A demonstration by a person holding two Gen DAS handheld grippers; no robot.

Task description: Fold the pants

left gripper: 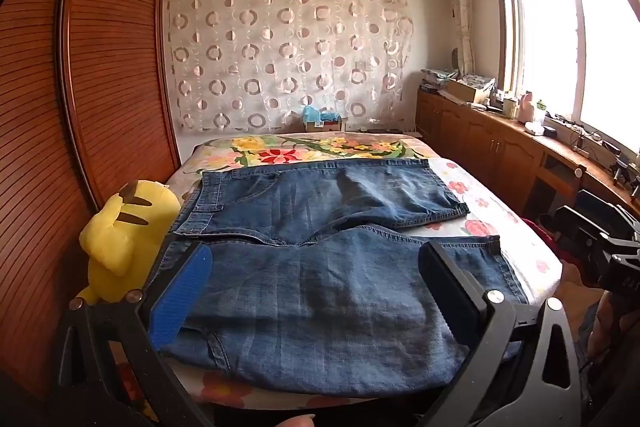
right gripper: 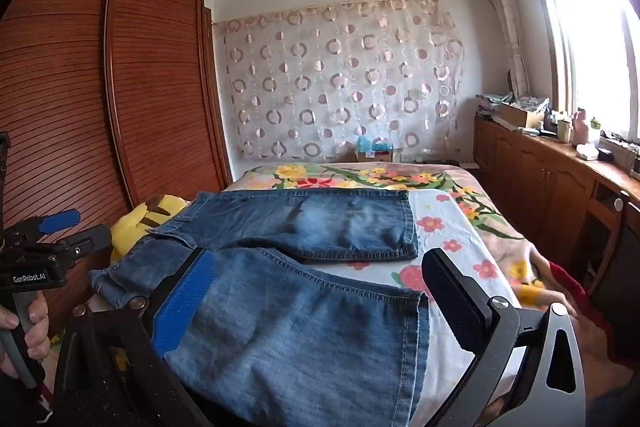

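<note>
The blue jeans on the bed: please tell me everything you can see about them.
The jeans are blue denim, faded in patches, with visible seams, hemmed leg ends and a pocket near the waistband. They lie spread flat, not yet folded, on the flowered bedsheet, waistband toward the yellow plush toy, which lies at that end, and legs side by side, slightly apart. Both grippers hover open; neither visibly grips them.

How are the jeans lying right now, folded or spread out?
Spread out, unfolded: the jeans lie flat on the floral bedspread, both legs side by side, hems apart.

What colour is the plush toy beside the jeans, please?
Yellow with dark stripes; the plush toy shows best in the left wrist view.
</note>
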